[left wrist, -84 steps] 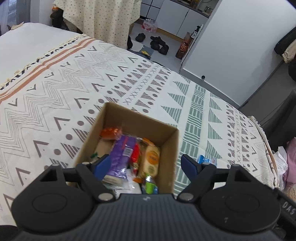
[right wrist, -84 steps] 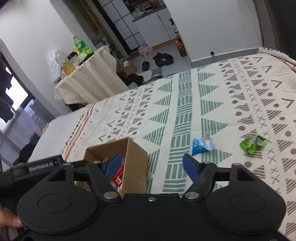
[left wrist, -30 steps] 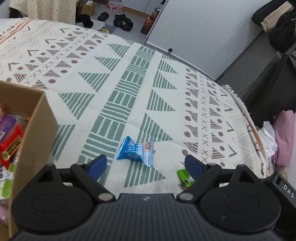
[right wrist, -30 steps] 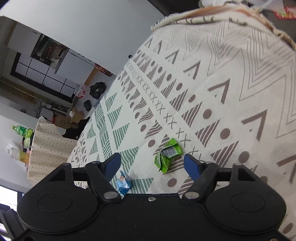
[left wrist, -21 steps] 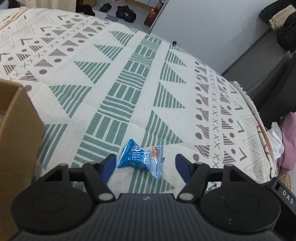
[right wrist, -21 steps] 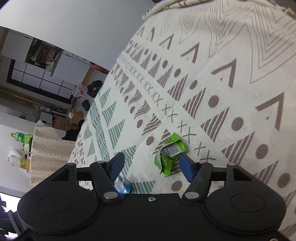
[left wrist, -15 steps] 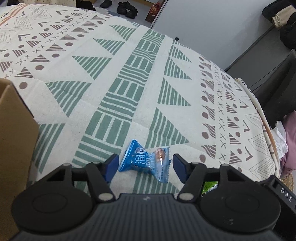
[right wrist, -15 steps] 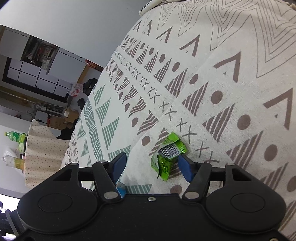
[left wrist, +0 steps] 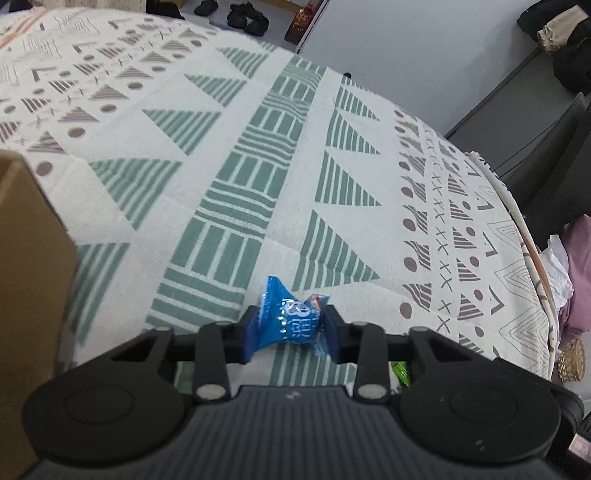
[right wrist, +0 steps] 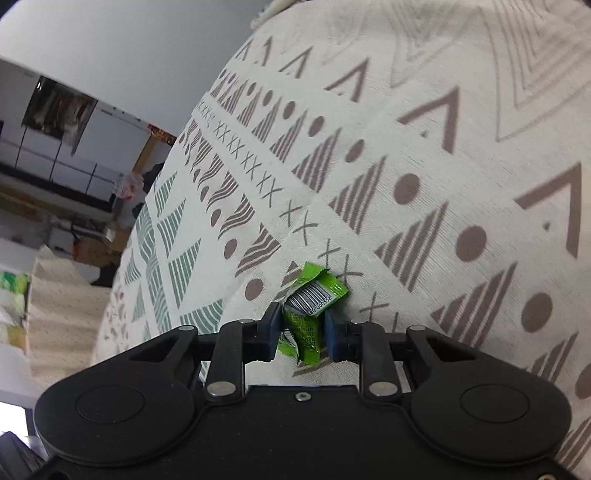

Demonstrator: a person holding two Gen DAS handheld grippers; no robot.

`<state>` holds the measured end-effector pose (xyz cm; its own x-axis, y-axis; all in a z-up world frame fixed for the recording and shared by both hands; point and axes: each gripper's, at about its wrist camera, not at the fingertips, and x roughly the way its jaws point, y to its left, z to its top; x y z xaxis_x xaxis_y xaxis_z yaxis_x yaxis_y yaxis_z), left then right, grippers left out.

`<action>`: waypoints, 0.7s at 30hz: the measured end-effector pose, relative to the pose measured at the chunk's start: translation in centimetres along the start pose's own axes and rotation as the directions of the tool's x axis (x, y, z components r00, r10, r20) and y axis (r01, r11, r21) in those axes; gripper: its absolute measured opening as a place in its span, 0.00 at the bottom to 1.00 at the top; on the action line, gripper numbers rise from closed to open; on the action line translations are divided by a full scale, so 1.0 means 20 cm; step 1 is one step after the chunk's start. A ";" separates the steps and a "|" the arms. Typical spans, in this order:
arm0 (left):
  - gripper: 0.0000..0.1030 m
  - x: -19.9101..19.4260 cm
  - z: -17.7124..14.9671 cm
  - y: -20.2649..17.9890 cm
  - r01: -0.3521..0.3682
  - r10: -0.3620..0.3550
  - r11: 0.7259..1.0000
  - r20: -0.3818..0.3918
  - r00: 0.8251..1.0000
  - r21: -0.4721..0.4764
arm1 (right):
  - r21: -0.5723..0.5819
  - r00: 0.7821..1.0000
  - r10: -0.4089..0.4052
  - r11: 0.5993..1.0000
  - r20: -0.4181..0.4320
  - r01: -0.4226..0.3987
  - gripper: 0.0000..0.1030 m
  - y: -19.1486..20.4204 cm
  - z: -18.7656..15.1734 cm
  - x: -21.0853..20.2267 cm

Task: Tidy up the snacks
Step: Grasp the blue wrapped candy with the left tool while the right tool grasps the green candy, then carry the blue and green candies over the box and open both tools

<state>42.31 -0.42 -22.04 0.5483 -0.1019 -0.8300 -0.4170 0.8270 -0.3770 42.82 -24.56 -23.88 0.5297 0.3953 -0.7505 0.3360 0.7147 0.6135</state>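
Observation:
In the left wrist view a blue snack packet (left wrist: 286, 312) lies on the patterned bedspread (left wrist: 229, 155). My left gripper (left wrist: 291, 332) has its jaws closing on it, and both blue pads press the packet's sides. In the right wrist view a green snack packet (right wrist: 319, 290) with a barcode sits crumpled between the pads of my right gripper (right wrist: 302, 328), which is shut on it against the bedspread. A sliver of that green packet (left wrist: 402, 371) shows behind my left gripper's right finger. The cardboard box (left wrist: 26, 295) stands at the left edge; its inside is hidden.
The bed's fringed edge (left wrist: 524, 236) curves along the right, with pink and white cloth (left wrist: 576, 280) beyond it. Shoes (left wrist: 243, 18) lie on the floor past the far end. A cloth-covered table (right wrist: 62, 306) stands left of the bed.
Both grippers sank toward the bedspread. The left jaws closed in onto the blue packet, and the right jaws closed onto the green packet, crumpling it.

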 end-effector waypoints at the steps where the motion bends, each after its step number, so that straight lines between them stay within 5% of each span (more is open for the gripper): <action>1: 0.30 -0.03 0.00 0.00 0.000 0.000 1.000 0.011 1.000 0.005 | -0.002 1.000 -0.006 1.000 0.001 0.006 0.24 0.01 0.00 -0.01; 21: 0.30 -0.57 -0.06 0.04 -0.015 0.014 1.000 0.131 0.991 0.005 | -0.155 0.976 0.217 0.964 -0.015 -0.217 0.24 0.30 -0.11 -0.33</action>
<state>34.95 0.77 -13.41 0.6327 -0.0171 -0.7742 -0.4213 0.8313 -0.3626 39.60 -21.62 -15.78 0.5785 0.5496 -0.6027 0.0881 0.6925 0.7160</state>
